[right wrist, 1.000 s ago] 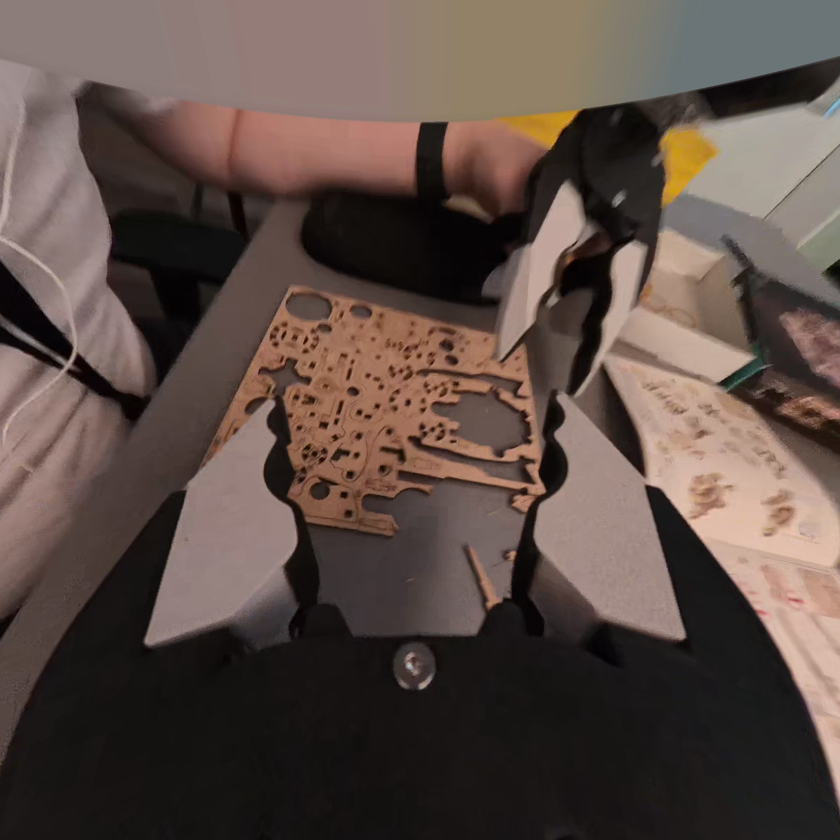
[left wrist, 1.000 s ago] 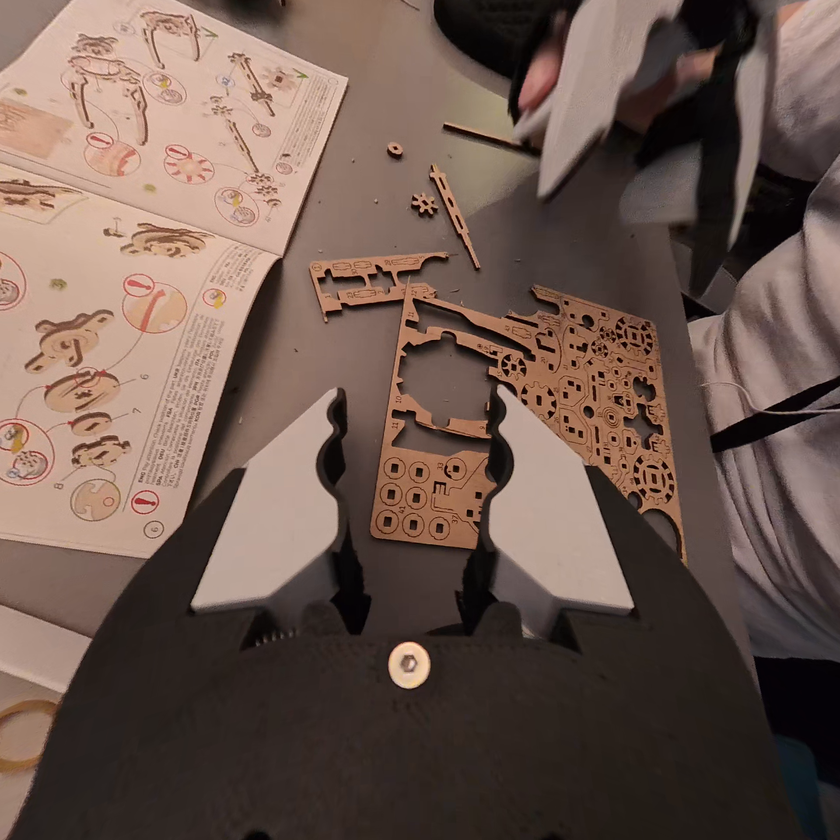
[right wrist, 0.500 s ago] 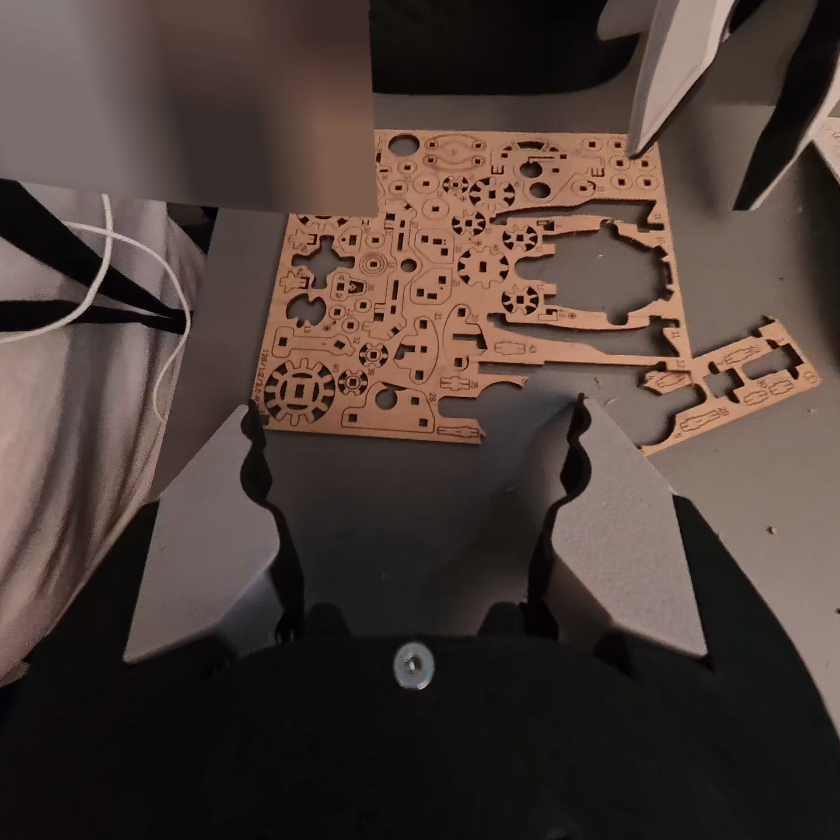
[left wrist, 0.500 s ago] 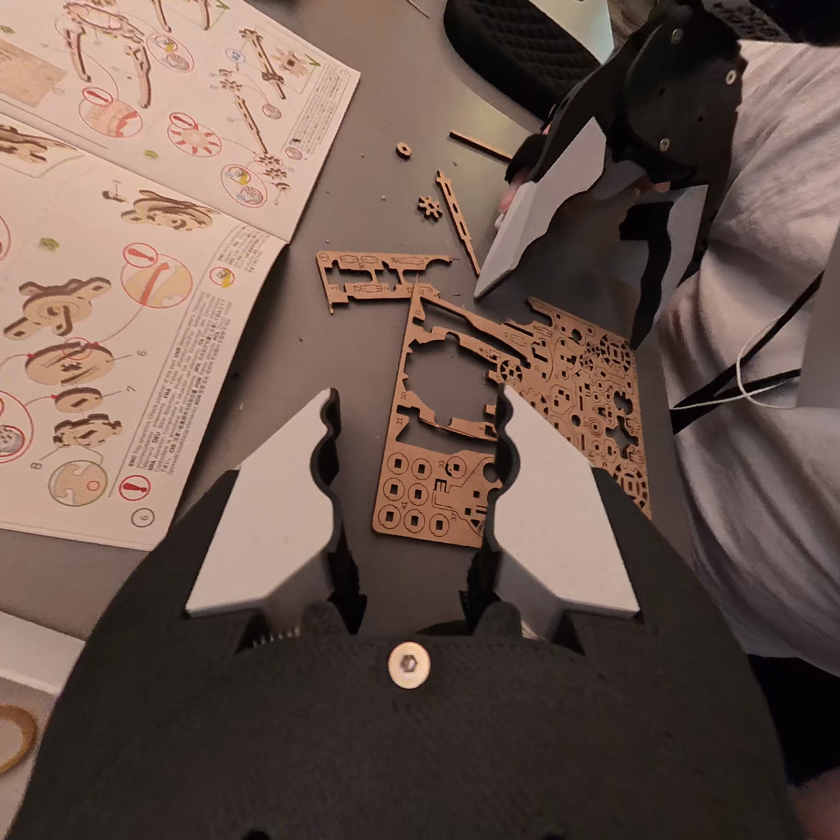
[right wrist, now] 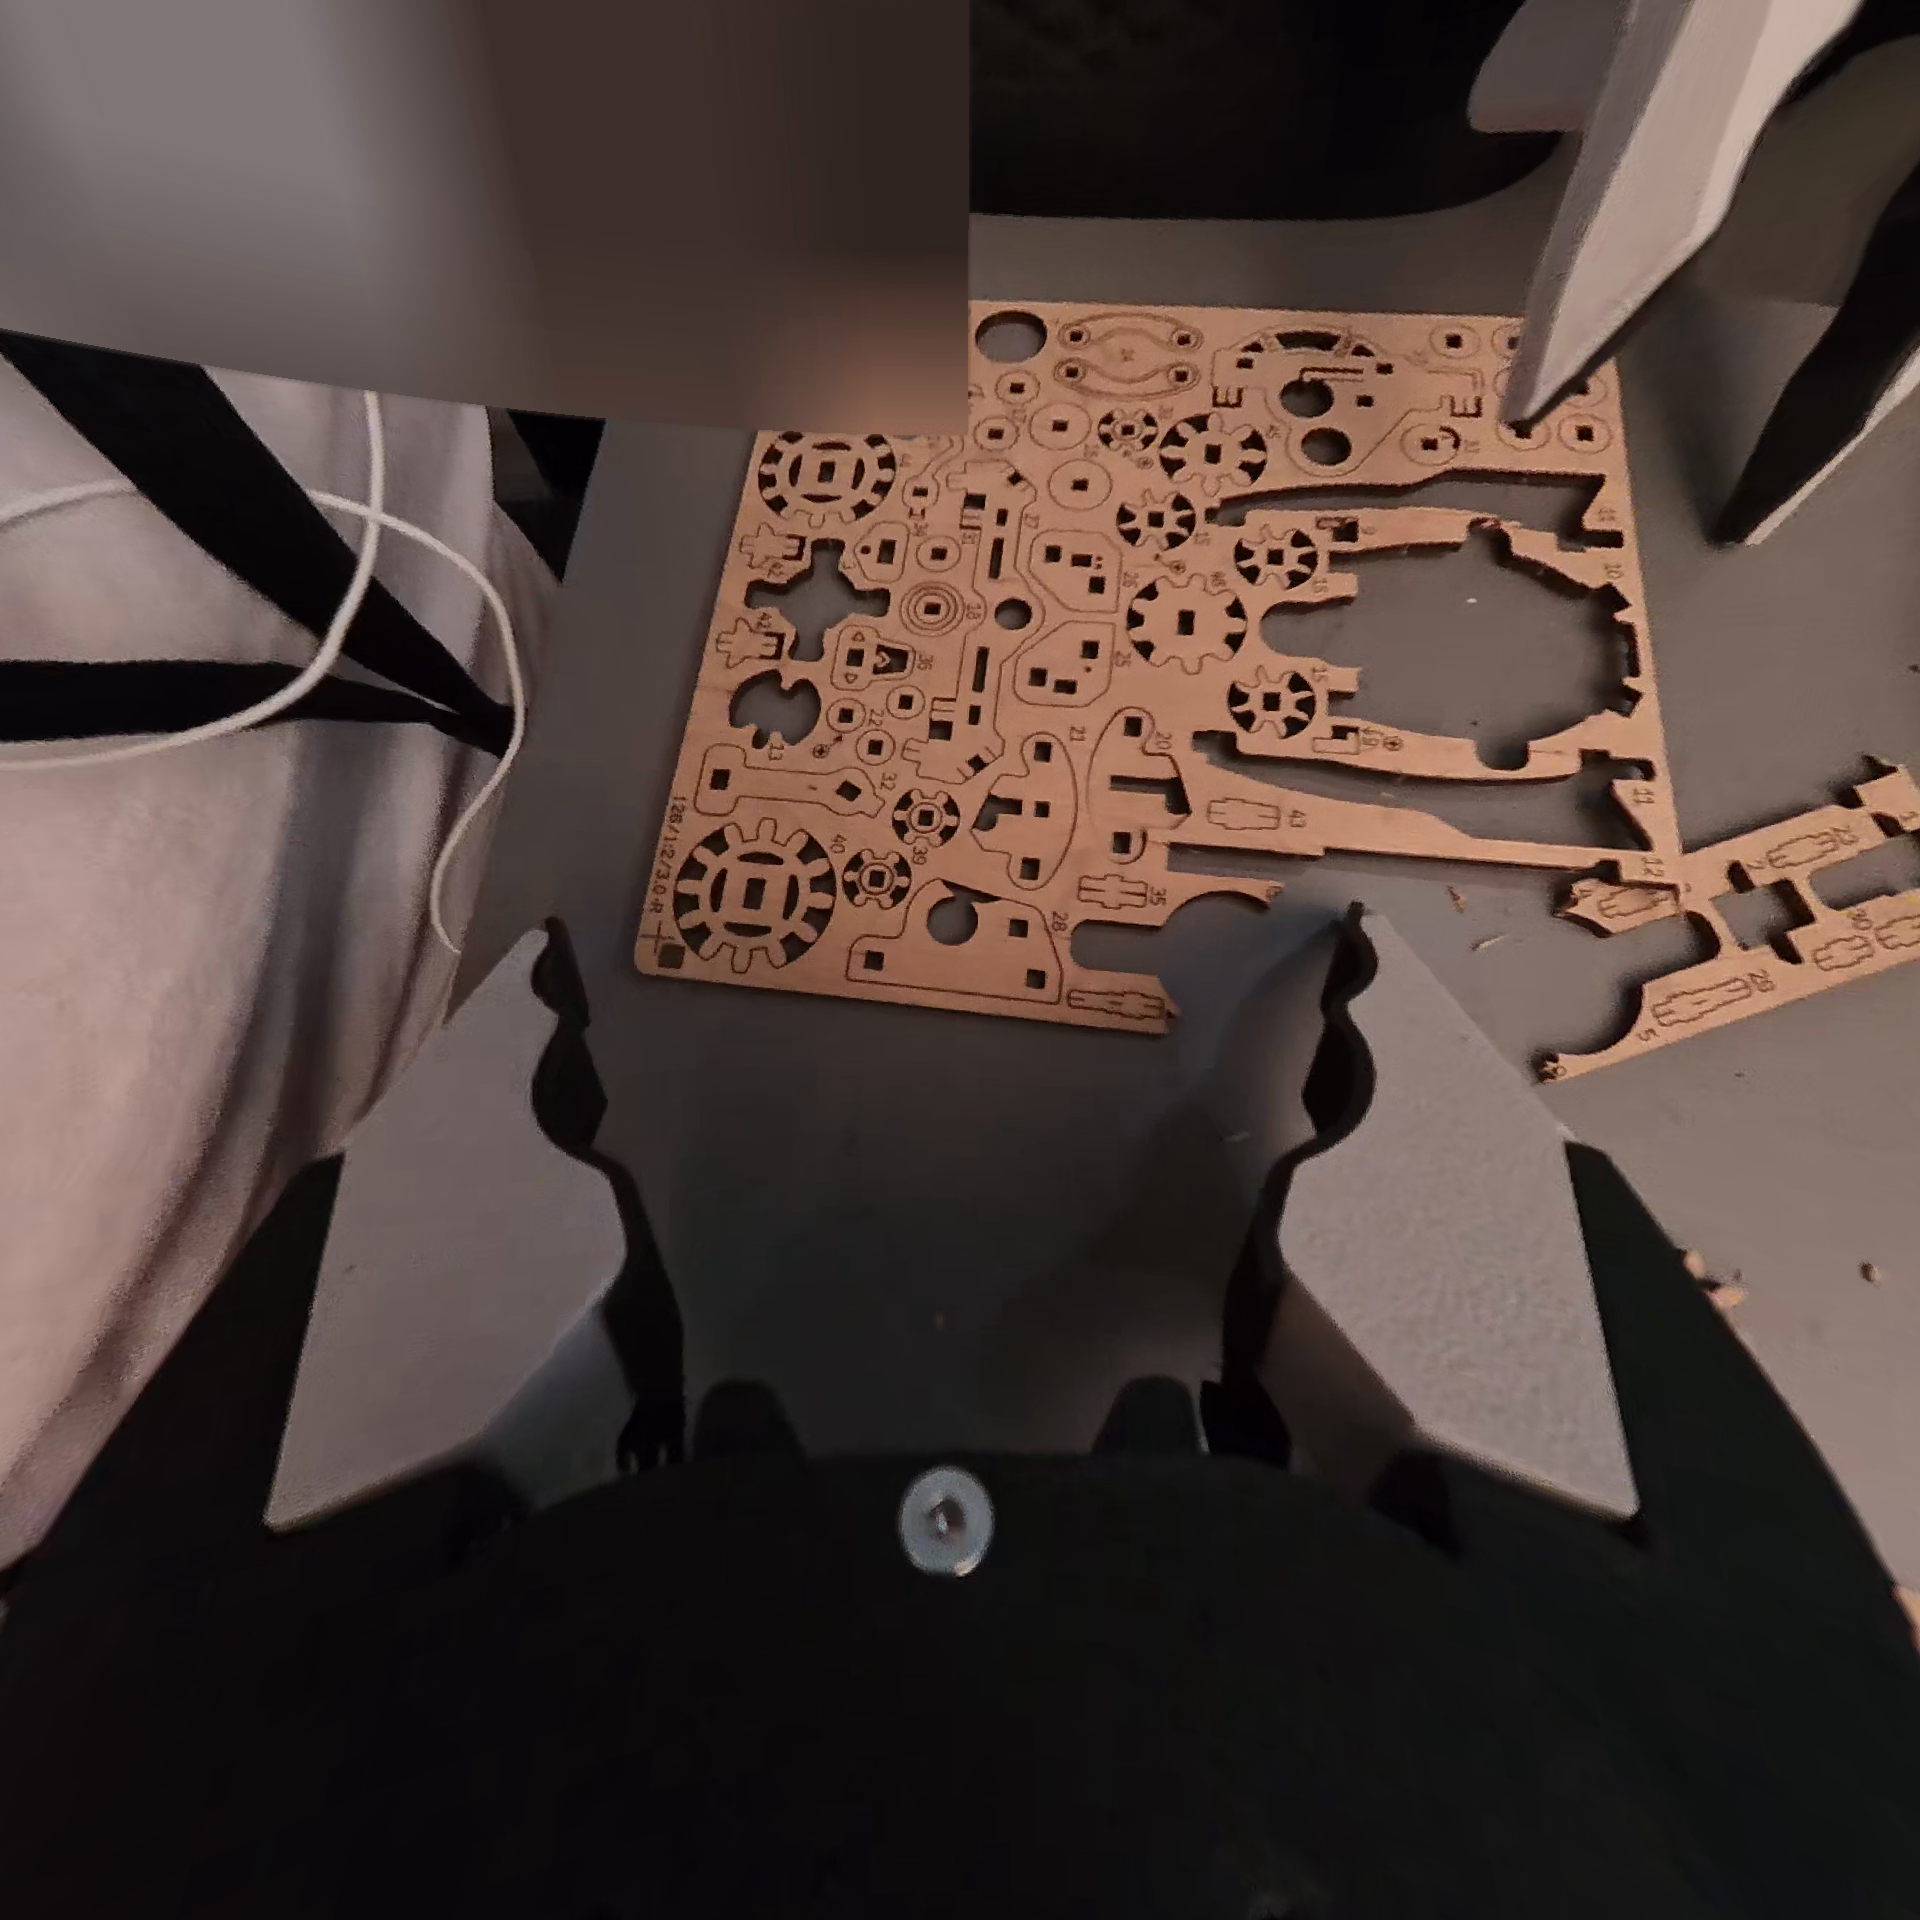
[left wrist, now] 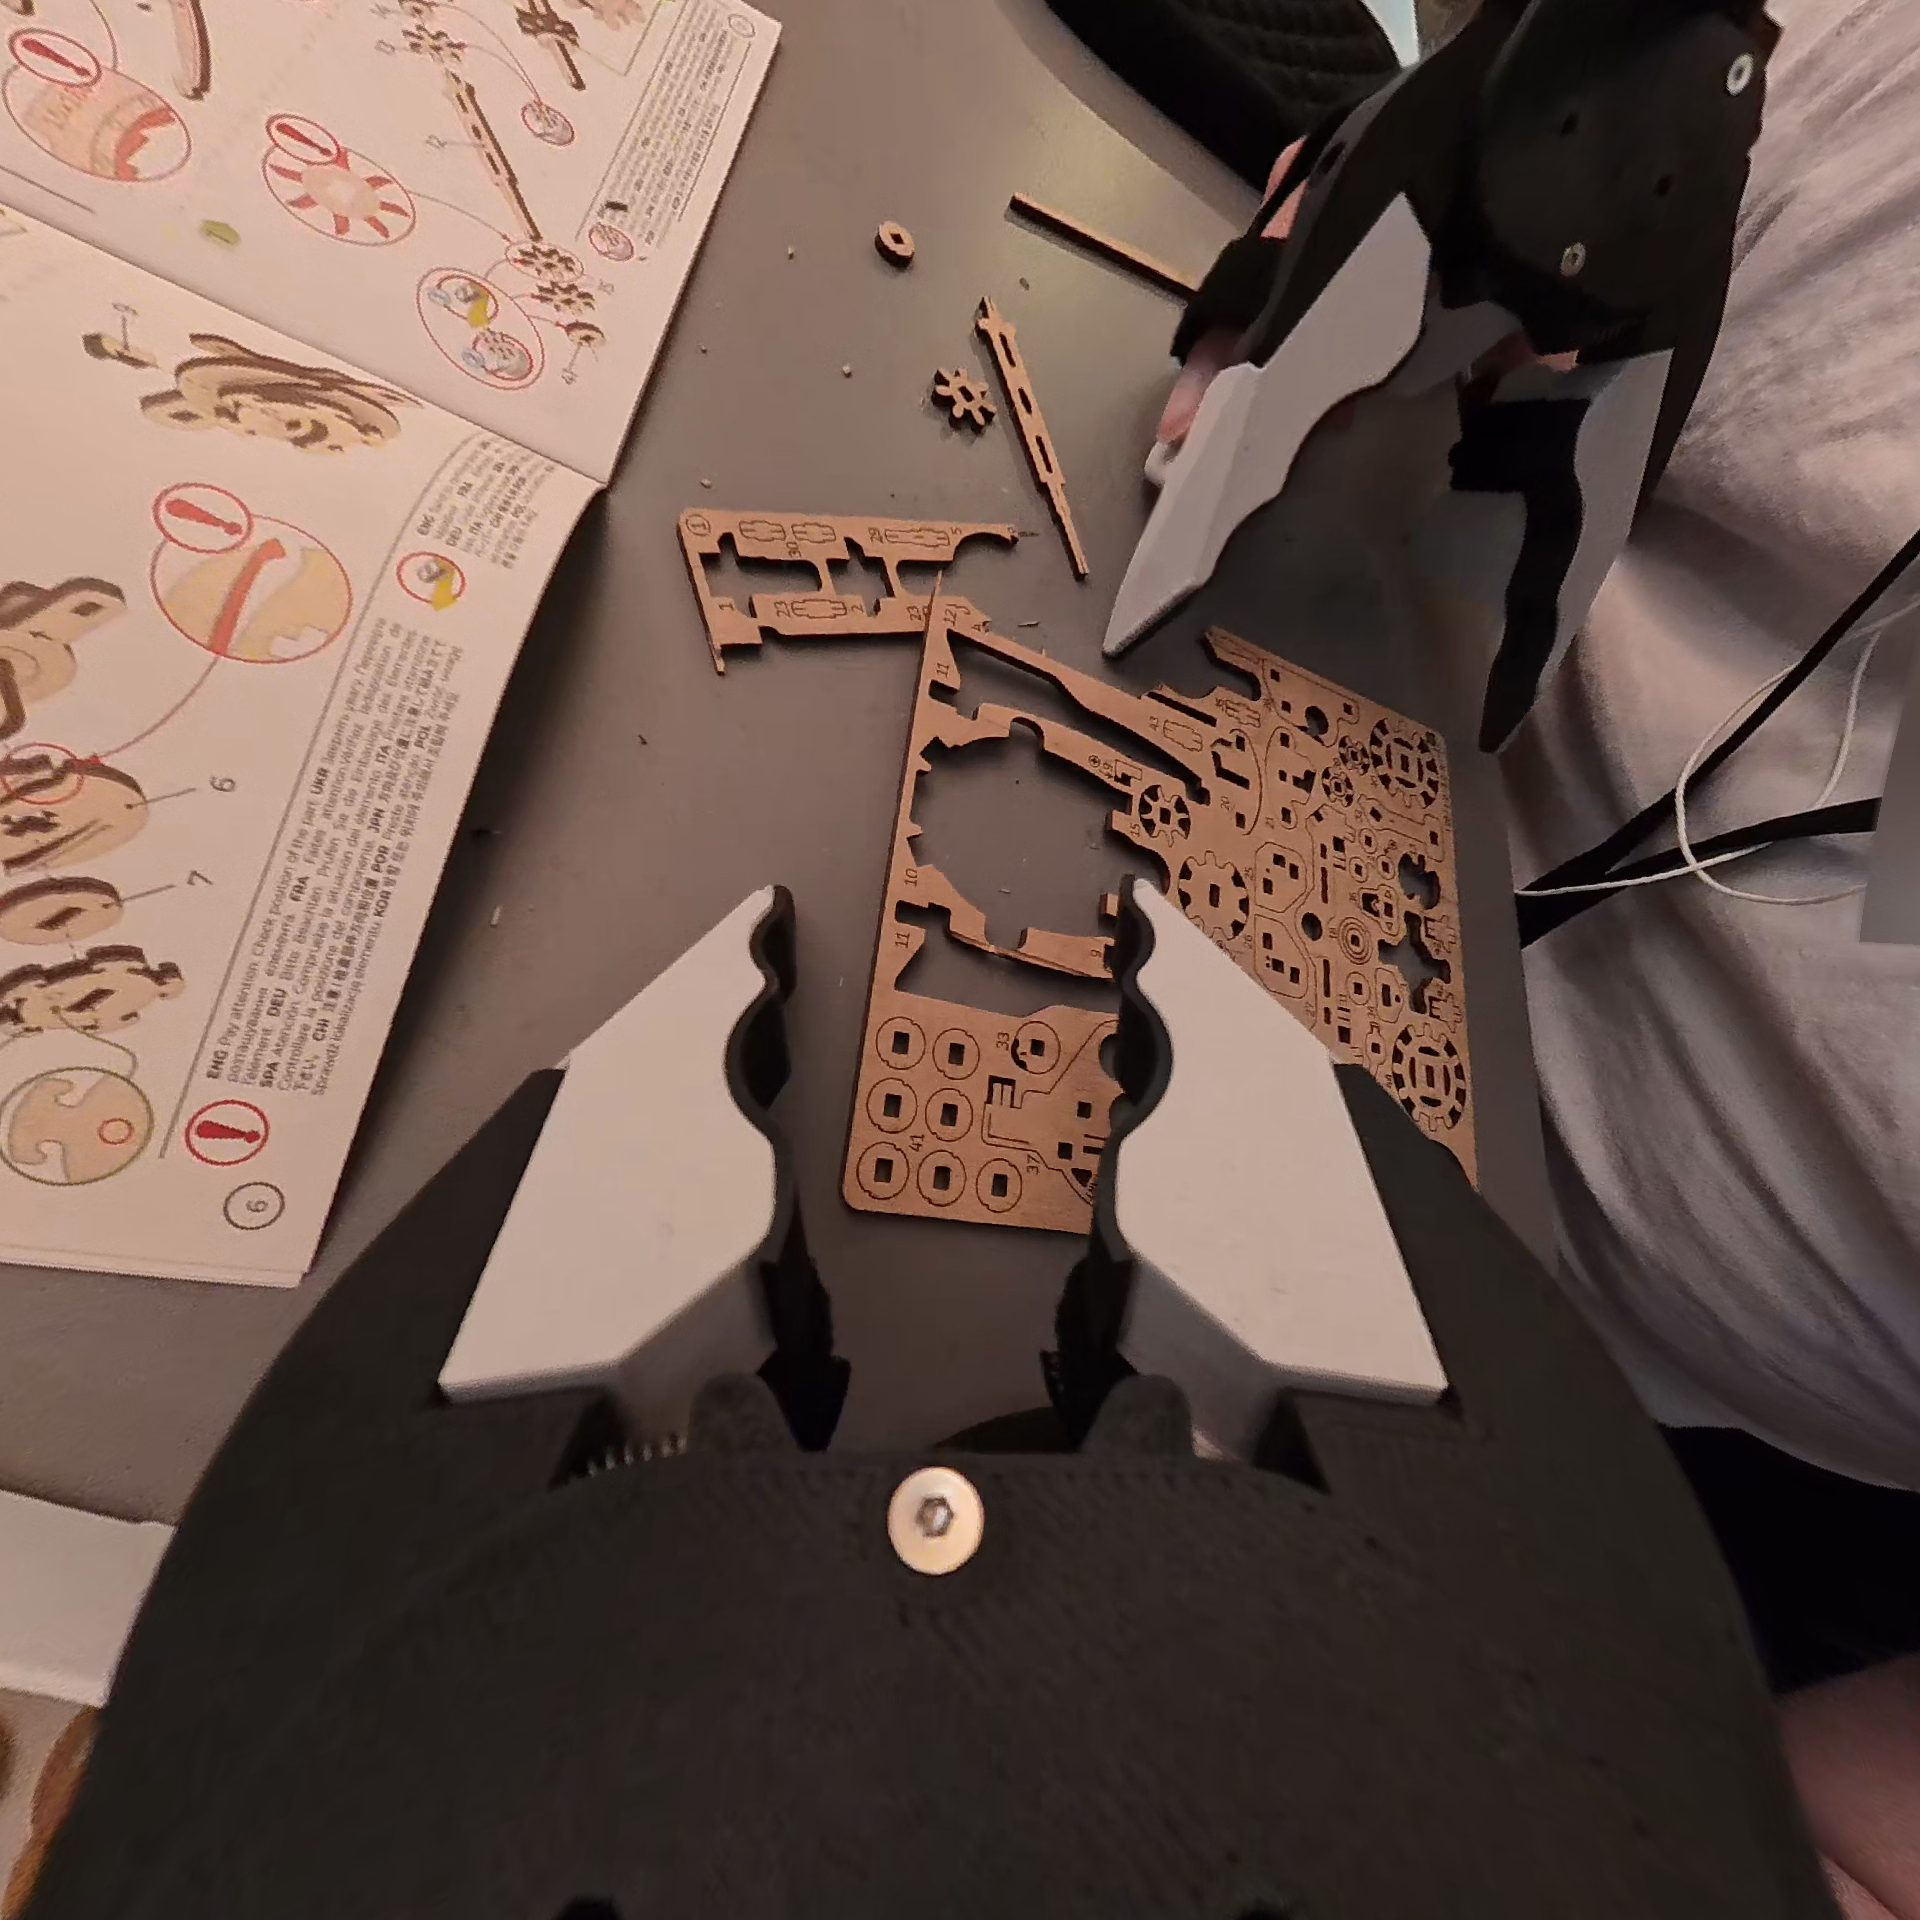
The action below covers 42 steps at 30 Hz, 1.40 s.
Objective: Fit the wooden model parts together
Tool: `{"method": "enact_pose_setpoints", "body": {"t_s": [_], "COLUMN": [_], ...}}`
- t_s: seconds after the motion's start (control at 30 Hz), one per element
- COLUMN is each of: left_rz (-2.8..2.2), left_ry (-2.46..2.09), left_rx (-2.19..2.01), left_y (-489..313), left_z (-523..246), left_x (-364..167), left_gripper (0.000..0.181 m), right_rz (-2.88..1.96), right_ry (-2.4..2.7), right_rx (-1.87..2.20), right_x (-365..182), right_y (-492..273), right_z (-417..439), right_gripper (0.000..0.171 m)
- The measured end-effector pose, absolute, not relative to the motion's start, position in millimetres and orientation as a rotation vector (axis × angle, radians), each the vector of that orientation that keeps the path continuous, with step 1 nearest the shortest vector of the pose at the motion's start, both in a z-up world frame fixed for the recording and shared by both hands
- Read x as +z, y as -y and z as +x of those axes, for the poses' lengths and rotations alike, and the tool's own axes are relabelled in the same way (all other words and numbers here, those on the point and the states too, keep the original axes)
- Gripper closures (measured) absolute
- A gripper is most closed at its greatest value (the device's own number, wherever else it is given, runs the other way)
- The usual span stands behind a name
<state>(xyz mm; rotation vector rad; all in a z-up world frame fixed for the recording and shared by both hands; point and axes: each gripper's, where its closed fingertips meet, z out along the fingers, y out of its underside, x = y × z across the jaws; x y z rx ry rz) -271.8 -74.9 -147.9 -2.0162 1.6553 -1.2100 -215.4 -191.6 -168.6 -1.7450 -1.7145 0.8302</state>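
Observation:
A laser-cut wooden parts sheet [left wrist: 1288, 883] lies flat on the dark grey table, with a large hole where parts were taken out; it also shows in the right wrist view [right wrist: 1039, 644]. A broken-off frame piece [left wrist: 831, 587] lies just beyond it [right wrist: 1766, 935]. My left gripper [left wrist: 956, 904] is open and empty, above the sheet's near edge. My right gripper [right wrist: 951, 925] is open and empty, above the sheet's opposite edge; it shows in the left wrist view [left wrist: 1309, 691]. The left gripper shows in the right wrist view at the upper right [right wrist: 1636, 468].
An open instruction booklet [left wrist: 260, 520] covers the table's left. Loose parts lie beyond the sheet: a small gear [left wrist: 961, 400], a slim notched strip [left wrist: 1029, 447], a small ring [left wrist: 894, 244] and a thin stick [left wrist: 1101, 244]. A person's white shirt [right wrist: 208, 935] borders the table. The small gear [left wrist: 961, 400] is about 7 cm from my right fingertips.
My right gripper has swung down from high over the table and turned to face the sheet from the far side. My left gripper has shifted only slightly. Both stay open.

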Motion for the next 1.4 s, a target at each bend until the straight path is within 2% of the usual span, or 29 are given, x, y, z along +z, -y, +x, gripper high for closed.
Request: {"method": "enact_pose_setpoints", "body": {"t_s": [0.2, 0.6, 0.93, 1.4], "left_rz": [-2.029, -2.015, -2.005, -1.951], "left_ry": [-1.648, -1.688, -1.69, -1.646], "left_rx": [-1.238, -1.237, -1.227, -1.268], "left_y": [76, 81, 81, 81], "left_z": [-272, -272, -271, -269], "left_x": [-148, -149, -148, -135], "left_gripper": [0.124, 0.129, 0.124, 0.12], "right_rz": [-1.732, -1.747, -1.733, -1.737], "right_ry": [1.732, 1.678, 1.686, 1.68], "right_rx": [0.765, 0.767, 0.776, 0.778], "right_x": [-172, -169, -168, -168], "right_y": [189, 179, 180, 179], "right_z": [-215, -213, -213, -214], "right_gripper": [0.034, 0.054, 0.064, 0.066]}}
